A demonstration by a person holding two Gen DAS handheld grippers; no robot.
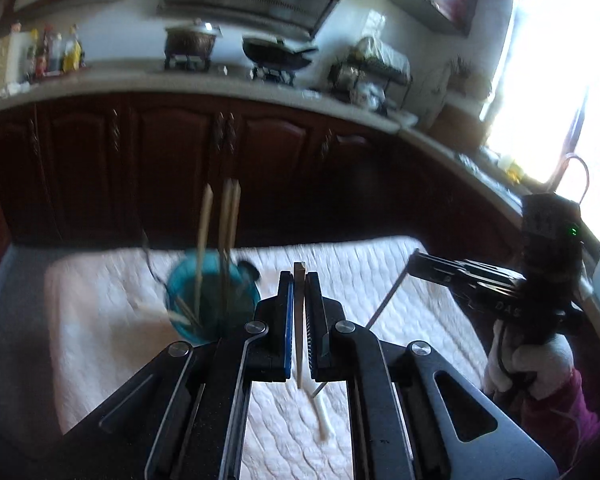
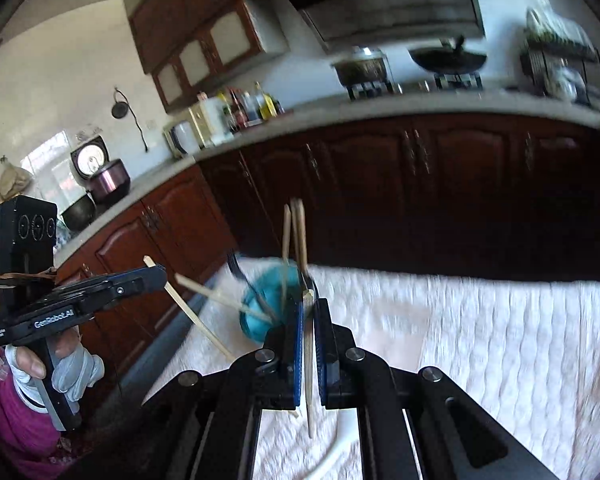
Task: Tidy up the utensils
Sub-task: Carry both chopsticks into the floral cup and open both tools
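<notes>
A blue cup (image 1: 212,300) stands on the white quilted cloth (image 1: 100,320) with several wooden chopsticks (image 1: 204,232) in it; it also shows in the right wrist view (image 2: 260,308). My left gripper (image 1: 299,280) is shut on a wooden chopstick (image 1: 299,320), held above the cloth right of the cup. It shows in the right wrist view (image 2: 156,276) with its chopstick (image 2: 196,316). My right gripper (image 2: 309,300) is shut on another chopstick (image 2: 309,360); it shows in the left wrist view (image 1: 416,262) with its chopstick (image 1: 388,300). A white utensil (image 1: 322,416) lies on the cloth below the left gripper.
Dark wooden cabinets (image 1: 180,152) and a counter with a pot (image 1: 190,40) and a wok (image 1: 276,54) stand behind the table. A bright window (image 1: 560,80) is at the right. A white curved utensil (image 2: 336,452) lies under the right gripper.
</notes>
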